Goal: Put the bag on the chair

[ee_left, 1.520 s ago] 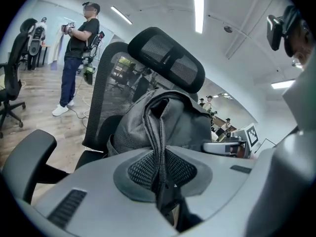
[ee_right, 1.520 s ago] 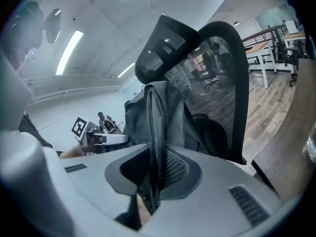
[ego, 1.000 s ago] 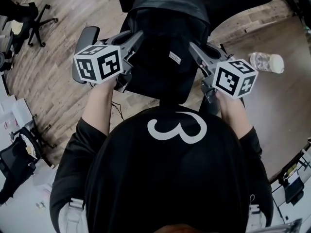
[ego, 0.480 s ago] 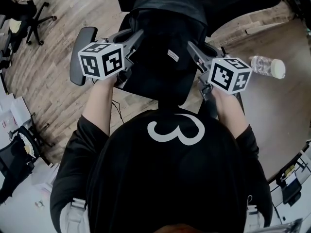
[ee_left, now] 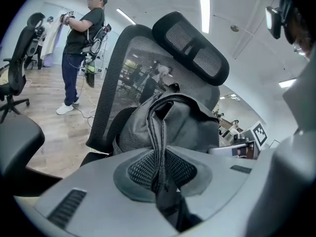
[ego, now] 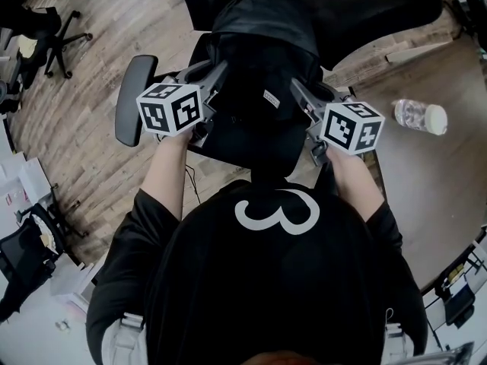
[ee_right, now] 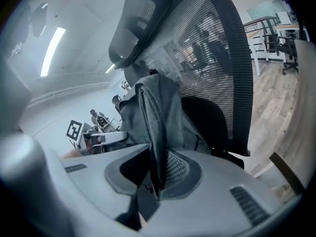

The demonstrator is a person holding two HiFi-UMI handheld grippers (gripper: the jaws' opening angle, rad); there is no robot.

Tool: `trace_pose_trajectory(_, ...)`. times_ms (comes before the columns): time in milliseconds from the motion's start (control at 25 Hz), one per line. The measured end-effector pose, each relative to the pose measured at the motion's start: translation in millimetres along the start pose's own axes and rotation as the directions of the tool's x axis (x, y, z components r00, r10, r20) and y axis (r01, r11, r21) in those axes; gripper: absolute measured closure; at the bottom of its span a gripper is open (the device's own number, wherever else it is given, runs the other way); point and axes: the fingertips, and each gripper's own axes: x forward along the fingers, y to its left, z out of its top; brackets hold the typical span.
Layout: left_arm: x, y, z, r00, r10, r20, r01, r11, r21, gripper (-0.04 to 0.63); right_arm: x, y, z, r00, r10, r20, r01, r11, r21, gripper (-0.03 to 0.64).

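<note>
A dark grey bag hangs between my two grippers, low over the seat of a black mesh office chair. My left gripper is shut on the bag's left side, pinching a ribbed strap between its pads. On the other side my right gripper is shut on a strap fold. In the left gripper view the bag stands in front of the mesh backrest and headrest. The right gripper view has the bag before the backrest.
The chair's left armrest juts out beside my left gripper. To the right, a clear water bottle lies on a round wooden table. Another office chair stands far left. A person stands in the background.
Both grippers have come down with the bag, drawing slightly inward, so the bag hangs lower against the chair. Their grip on the bag is unchanged.
</note>
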Motion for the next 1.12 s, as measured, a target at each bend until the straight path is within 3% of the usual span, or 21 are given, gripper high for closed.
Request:
trace_pose_trajectory(560,10,13,-10,1.0,-0.01,0.024,0.01,1.0,-0.027,0.526,13,-8,-3,1.0,-0.017,0.011,0.016,0.999,0.036,0.554)
trace_pose_trajectory(1120,13,15,-15,0.997,-0.062,0.046,0.064,0.997,-0.053,0.519,15,-10,-5,0.999,0.039,0.003,-0.039,0.995,0.094,0.552)
